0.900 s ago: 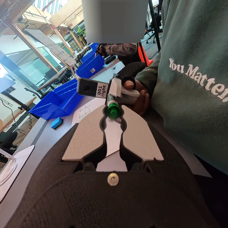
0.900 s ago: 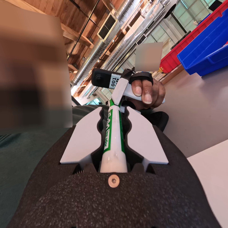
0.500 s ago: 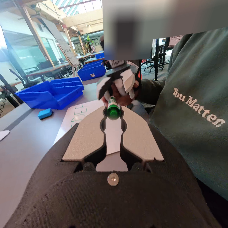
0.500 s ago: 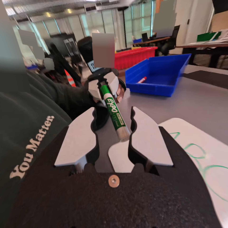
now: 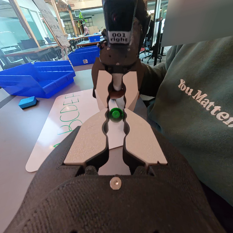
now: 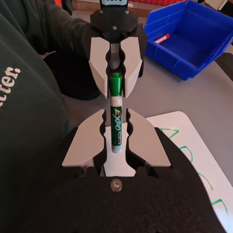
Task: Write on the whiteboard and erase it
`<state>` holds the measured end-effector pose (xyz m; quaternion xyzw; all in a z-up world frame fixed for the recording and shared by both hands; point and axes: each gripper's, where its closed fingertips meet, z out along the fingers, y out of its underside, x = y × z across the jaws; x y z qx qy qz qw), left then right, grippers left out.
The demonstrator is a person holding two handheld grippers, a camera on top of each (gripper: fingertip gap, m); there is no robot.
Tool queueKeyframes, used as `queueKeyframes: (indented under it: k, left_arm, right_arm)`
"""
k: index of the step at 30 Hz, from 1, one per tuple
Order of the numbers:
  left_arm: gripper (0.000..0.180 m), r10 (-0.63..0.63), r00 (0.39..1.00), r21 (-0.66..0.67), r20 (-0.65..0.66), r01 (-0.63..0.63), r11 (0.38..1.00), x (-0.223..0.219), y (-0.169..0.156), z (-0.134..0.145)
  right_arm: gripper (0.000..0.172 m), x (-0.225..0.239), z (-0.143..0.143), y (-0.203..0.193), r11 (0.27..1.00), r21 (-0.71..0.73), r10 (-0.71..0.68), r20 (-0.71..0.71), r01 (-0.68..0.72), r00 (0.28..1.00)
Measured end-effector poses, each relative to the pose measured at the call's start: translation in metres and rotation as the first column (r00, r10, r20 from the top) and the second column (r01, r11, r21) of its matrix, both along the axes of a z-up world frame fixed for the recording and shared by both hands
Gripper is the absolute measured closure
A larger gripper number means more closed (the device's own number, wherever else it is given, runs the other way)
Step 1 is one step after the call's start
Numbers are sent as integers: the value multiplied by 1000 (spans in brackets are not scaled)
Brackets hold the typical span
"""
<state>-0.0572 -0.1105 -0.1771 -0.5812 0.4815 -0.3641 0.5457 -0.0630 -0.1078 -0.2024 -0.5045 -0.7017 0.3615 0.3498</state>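
Left gripper (image 5: 115, 114) pinches the green marker (image 6: 116, 127) by its cap, steadying it | right gripper (image 6: 115, 111) spread around its barrel, not pressing | you hold it above the lettered whiteboard (image 6: 176, 126)

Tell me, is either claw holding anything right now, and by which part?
The left gripper clamps the green marker by its cap. The right gripper is open around the barrel, not gripping.

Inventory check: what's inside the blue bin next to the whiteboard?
In the right wrist view, the blue bin holds one red-capped marker lying near its left wall. The rest of the visible floor looks bare; the bin's near wall hides the front strip.
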Motion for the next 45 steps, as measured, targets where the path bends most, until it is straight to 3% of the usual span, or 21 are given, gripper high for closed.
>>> queueKeyframes:
  k: [1, 5, 7, 9, 11, 13, 15, 19, 21, 23, 25, 26, 28, 30, 32, 35, 38, 42, 45]
  left_arm:
    - [161, -3, 1000, -6, 17, 3, 1000, 0, 0, 3]
    - [160, 45, 997, -11, 61, -44, 999, -4, 7, 8]
    - [145, 125, 987, 5, 100, -126, 992, -12, 19, 16]
    - [143, 185, 976, 4, 119, -187, 982, -23, 29, 20]
    - [148, 248, 961, 17, 125, -252, 968, -32, 37, 20]
    - [153, 291, 950, 24, 117, -295, 955, -37, 43, 19]
    - [155, 306, 947, 21, 102, -309, 951, -37, 46, 15]
    - [158, 311, 947, -3, 79, -312, 950, -34, 49, 6]
    - [159, 306, 950, -9, 66, -306, 952, -33, 48, 3]
    - [159, 302, 952, -3, 52, -302, 953, -32, 47, 1]
    - [160, 300, 953, -5, 46, -300, 954, -33, 47, 0]
    - [160, 299, 953, -12, 43, -299, 954, -34, 47, -1]
    - [160, 300, 953, -23, 42, -299, 954, -35, 47, -3]
    - [161, 303, 952, -28, 39, -302, 953, -36, 47, -4]
    - [161, 304, 952, -27, 38, -303, 953, -35, 47, -4]
    - [162, 310, 950, -18, 30, -310, 951, -35, 48, -4]
    - [162, 308, 951, -26, 25, -307, 951, -34, 48, -6]
    - [163, 303, 953, -28, 15, -302, 953, -33, 48, -9]
    - [163, 301, 954, -23, 13, -301, 954, -33, 47, -8]
  right_arm:
    - [152, -1, -3, 1, 1000, 15, -1, 6, 1, 1000]
    - [153, 2, 5, 5, 1000, -14, -17, 9, 17, 1000]
    - [153, 11, 19, 20, 996, -68, -63, 3, 63, 998]
    - [153, 27, 46, 68, 973, -78, -220, -49, 216, 974]
    - [151, 55, 78, 138, 904, -127, -421, -87, 409, 903]
    - [153, 97, 100, 226, 770, -120, -637, -76, 627, 767]
    - [153, 147, 101, 315, 585, -113, -808, 4, 803, 589]
    - [153, 228, 52, 435, 214, -136, -934, 262, 967, 244]
    - [152, 247, 15, 456, 88, -149, -909, 393, 985, 141]
    - [152, 262, -10, 469, -27, -153, -903, 428, 988, 41]
    - [146, 285, -29, 477, -145, -67, -890, 445, 987, -100]
    - [139, 294, -31, 479, -177, -2, -891, 424, 984, -159]
    - [136, 302, -18, 485, -186, 96, -919, 336, 978, -208]
    - [137, 298, 3, 489, -154, 171, -950, 244, 973, -194]
    - [137, 284, 25, 490, -100, 180, -975, 178, 979, -132]
    - [134, 243, 57, 482, 37, 126, -995, 98, 991, 25]
    - [130, 184, 79, 453, 222, 66, -975, 36, 973, 220]
    - [129, 98, 76, 385, 468, -85, -882, 16, 880, 470]
    - [125, 48, 33, 337, 563, -253, -790, 116, 787, 602]
